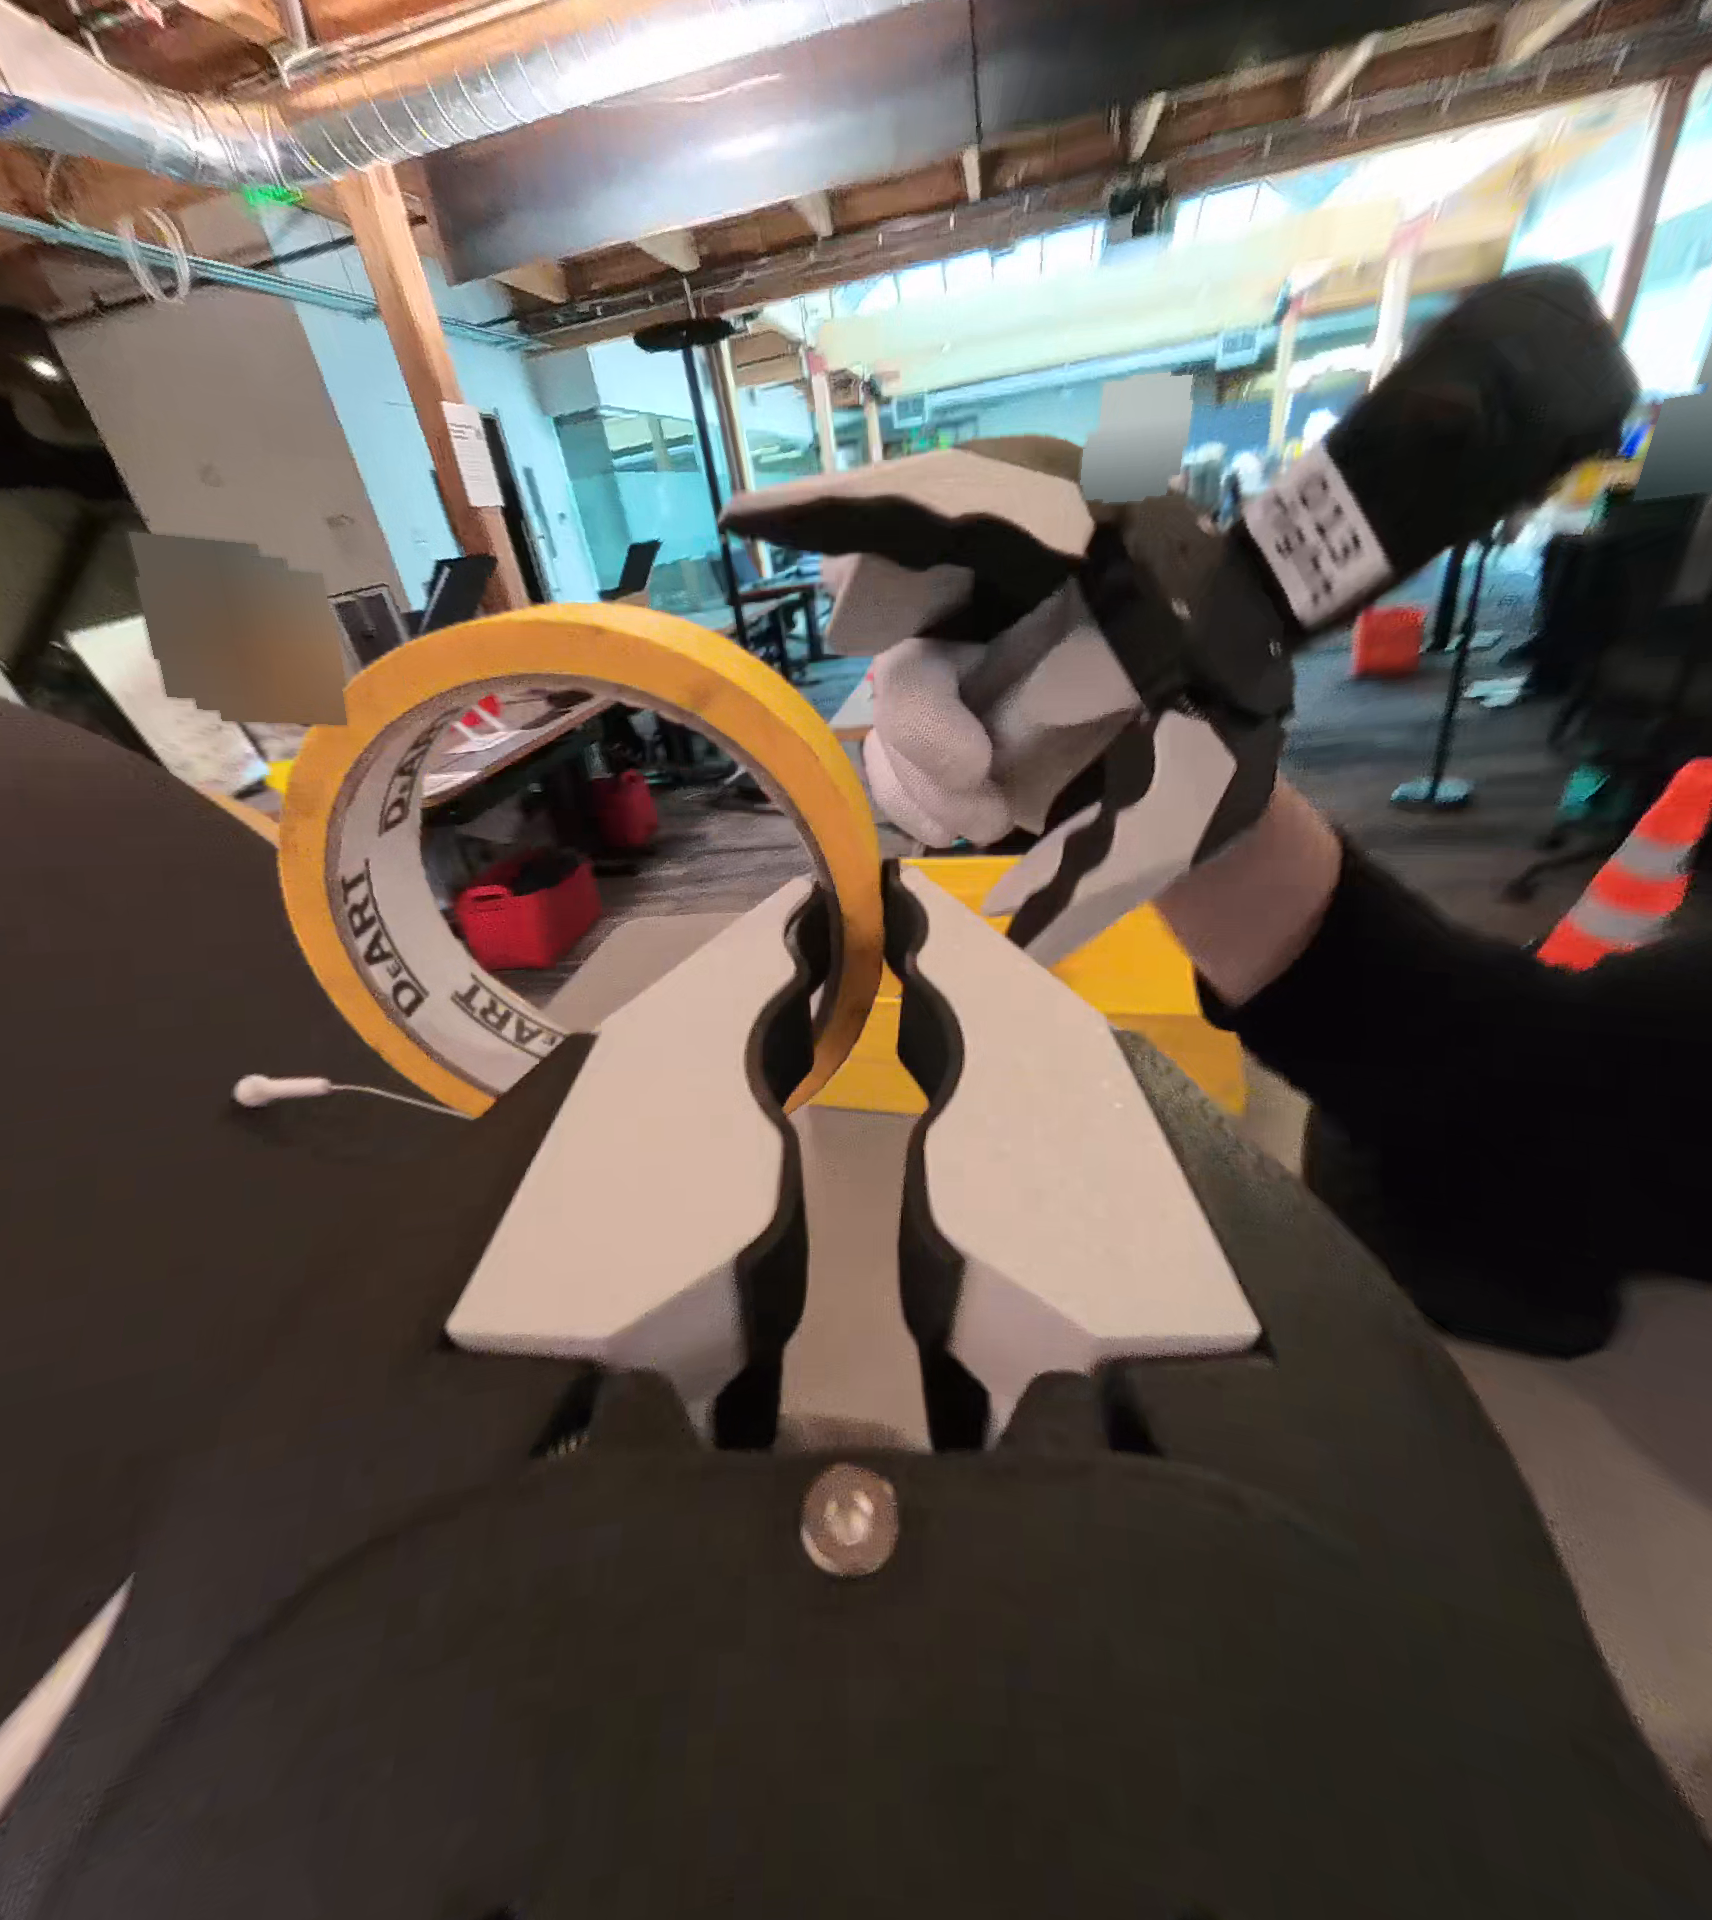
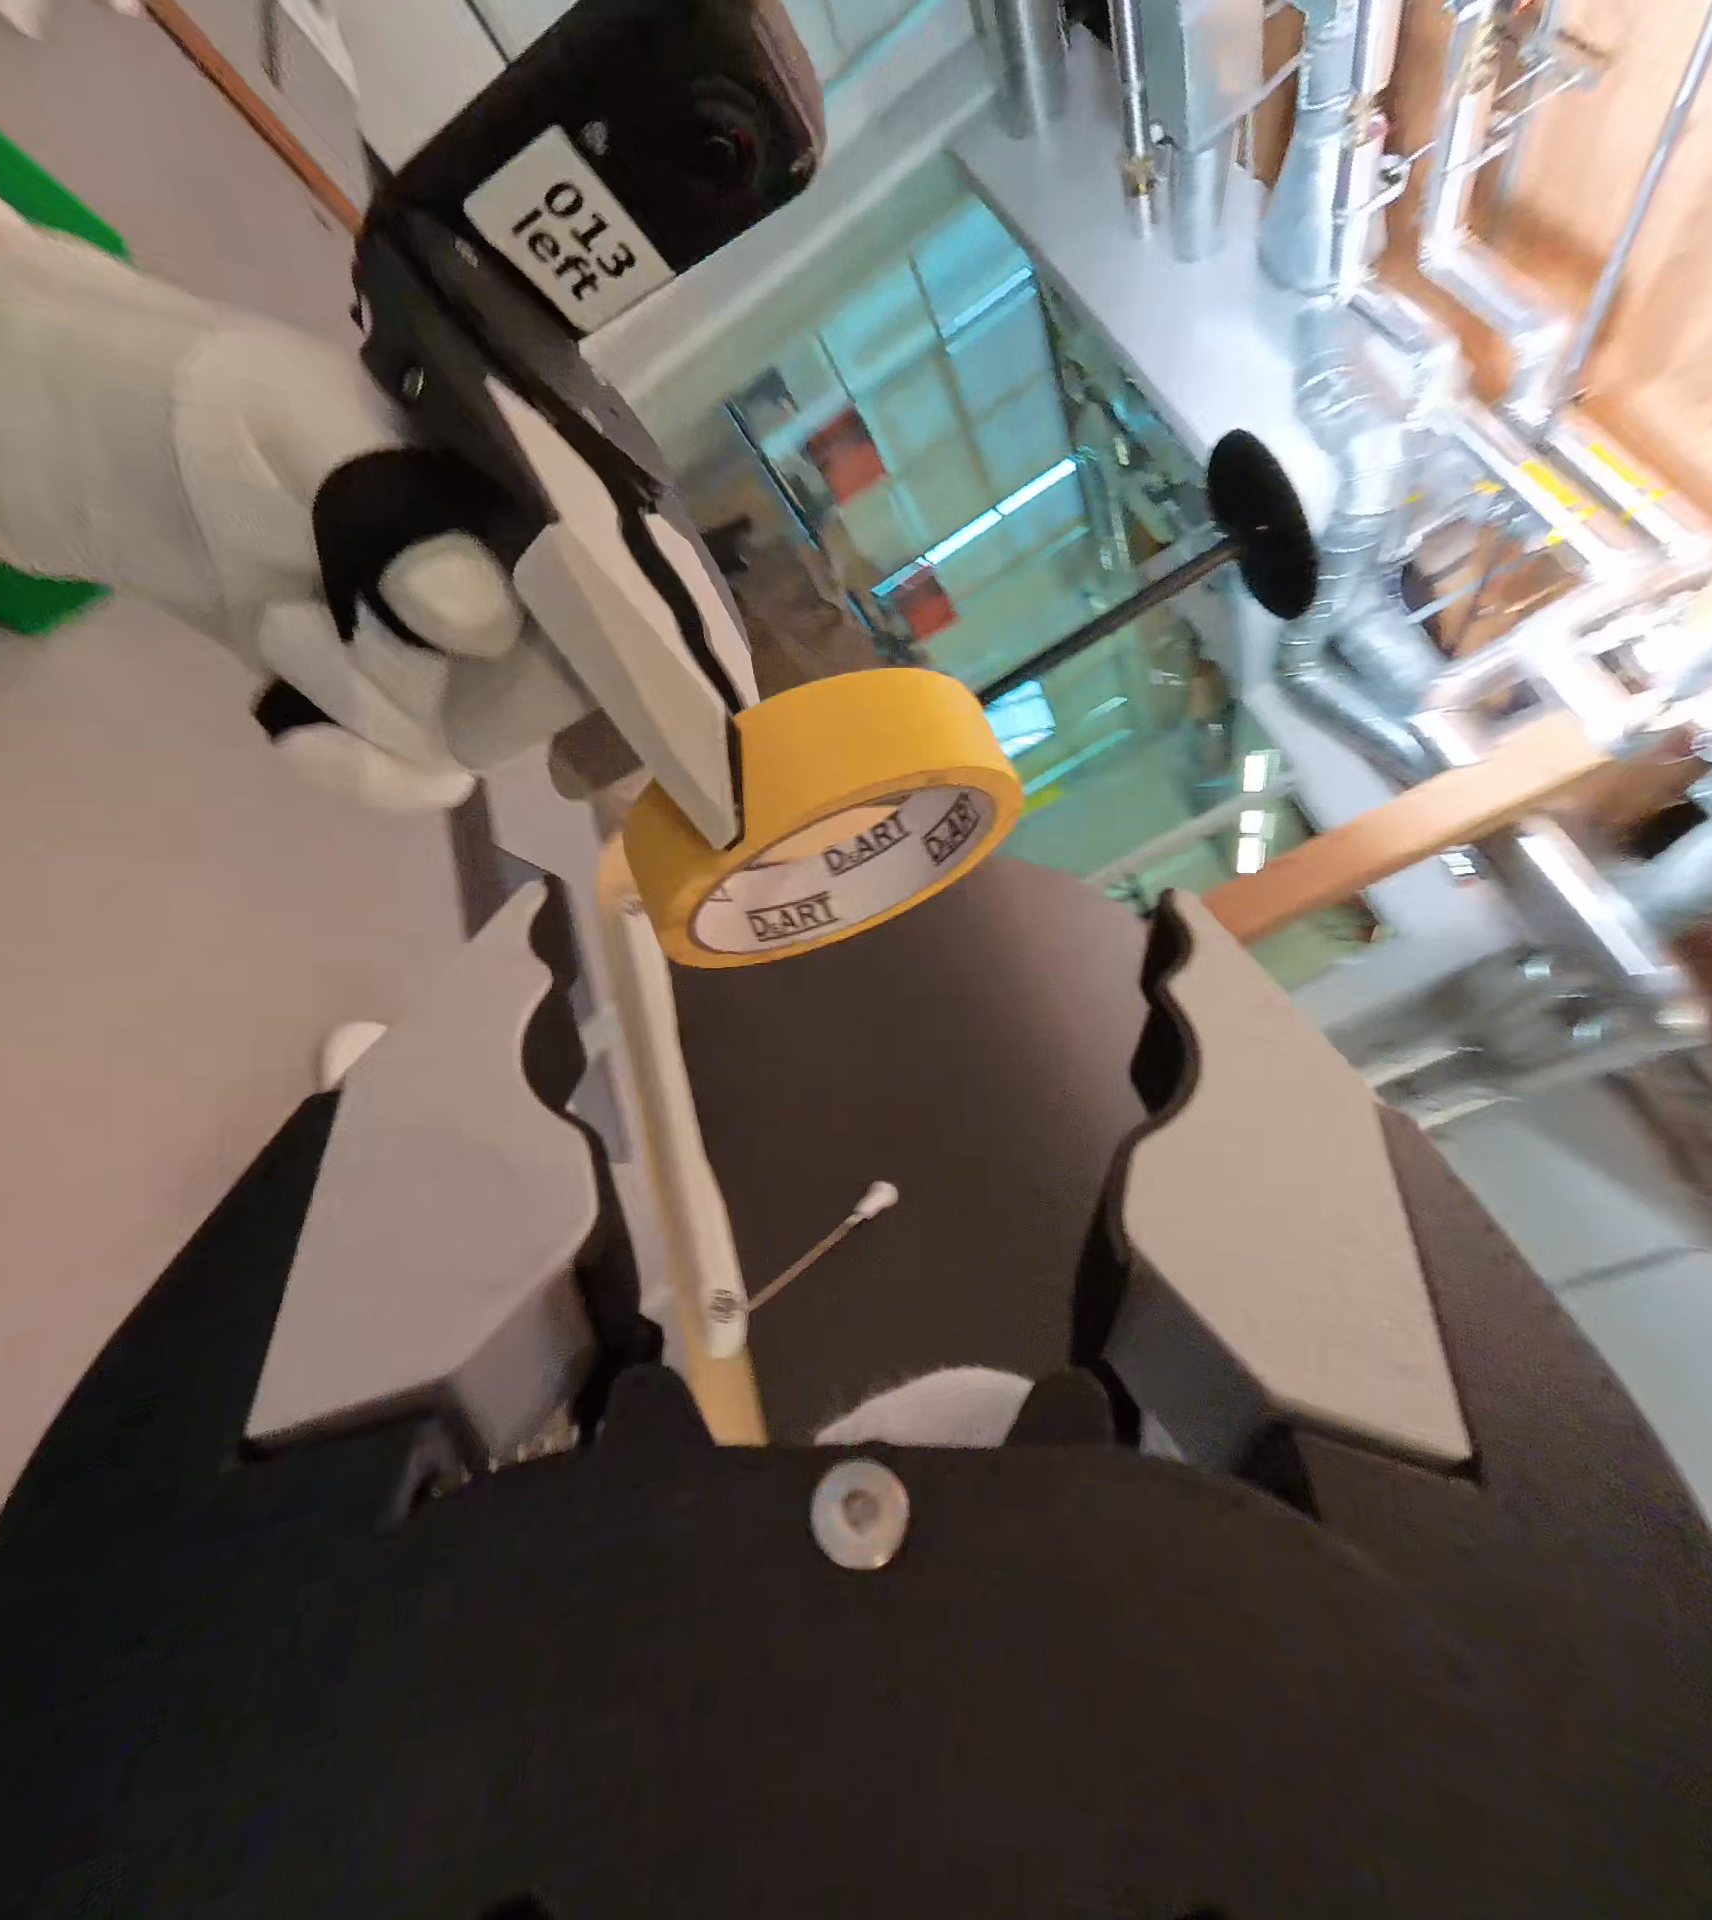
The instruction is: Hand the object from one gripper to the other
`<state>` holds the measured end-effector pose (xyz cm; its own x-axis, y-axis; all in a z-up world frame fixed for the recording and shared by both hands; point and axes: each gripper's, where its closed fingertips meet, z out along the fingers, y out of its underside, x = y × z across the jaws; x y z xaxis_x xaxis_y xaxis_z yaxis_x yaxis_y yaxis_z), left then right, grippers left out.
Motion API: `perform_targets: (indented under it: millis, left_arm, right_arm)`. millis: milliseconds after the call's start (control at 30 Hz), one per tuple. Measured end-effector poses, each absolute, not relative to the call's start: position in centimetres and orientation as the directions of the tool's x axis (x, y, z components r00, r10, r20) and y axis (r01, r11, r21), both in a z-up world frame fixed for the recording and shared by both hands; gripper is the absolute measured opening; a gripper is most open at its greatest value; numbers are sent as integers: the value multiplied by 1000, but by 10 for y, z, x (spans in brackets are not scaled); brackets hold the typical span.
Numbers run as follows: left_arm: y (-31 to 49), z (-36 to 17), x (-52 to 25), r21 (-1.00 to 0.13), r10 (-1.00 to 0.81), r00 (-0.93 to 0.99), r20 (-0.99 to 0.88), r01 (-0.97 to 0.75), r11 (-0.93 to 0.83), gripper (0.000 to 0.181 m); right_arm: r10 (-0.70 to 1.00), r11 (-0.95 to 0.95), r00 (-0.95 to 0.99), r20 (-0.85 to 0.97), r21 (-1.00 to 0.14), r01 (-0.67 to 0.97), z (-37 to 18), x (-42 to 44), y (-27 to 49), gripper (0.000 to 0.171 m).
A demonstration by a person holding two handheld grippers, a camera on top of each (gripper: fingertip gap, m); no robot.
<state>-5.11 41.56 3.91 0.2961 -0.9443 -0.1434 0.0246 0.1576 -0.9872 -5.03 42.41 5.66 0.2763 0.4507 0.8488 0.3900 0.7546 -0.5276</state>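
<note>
**Hand-held gripper pair mid-handoff, tape roll on the left side**

Left hand-held gripper (image 1: pixel 857 914) is clamped on the yellow tape roll (image 1: pixel 582 842), pinching one spot of the ring wall: one finger sits inside the hole, the other on the outer face. The roll hangs in the air past the fingertips, on edge in the left wrist view, with most of the ring sticking out free. That grip looks deliberate, since it leaves the far arc of the roll clear for a second grasp.

Right hand-held gripper (image 2: pixel 852 956) has its jaws spread wide and nothing between them. In the right wrist view the tape roll (image 2: pixel 831 821) sits just ahead of its fingertips, slightly left of centre, not touching either finger. The left hand-held gripper (image 2: pixel 727 821) comes in from the upper left there, held by a white-gloved hand (image 2: pixel 187 478).

From the left wrist view, the right hand-held gripper (image 1: pixel 883 717) is off to the right of the roll, apart from it, held by another white-gloved hand (image 1: pixel 935 758) with a dark sleeve (image 1: pixel 1506 1060) behind.

Judgement: the handoff is at the approach stage and the receiver has not yet closed. Its next move likely needs the open jaws lined up over the free rim, away from the giver's fingers. The risk is the left side releasing before the right has a firm pinch.

A workshop with an orange cone (image 1: pixel 1641 862) is blurred behind.
</note>
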Motion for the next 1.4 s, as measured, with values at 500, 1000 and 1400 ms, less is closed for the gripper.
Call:
perform_targets:
  millis: [500,1000,1400]
  left_arm:
    - [428,18,-30,-992,-914,399,-73,-120,27,7]
    - [418,23,-19,-984,-900,408,-155,-141,106,12]
    - [404,92,-73,-952,-826,522,-215,75,295,53]
  right_arm:
    - [127,591,204,971,-239,770,22,-81,474,143]
    - [221,617,295,930,-368,696,27,-78,477,116]
    - [687,613,485,541,-790,14,92,-46,442,114]
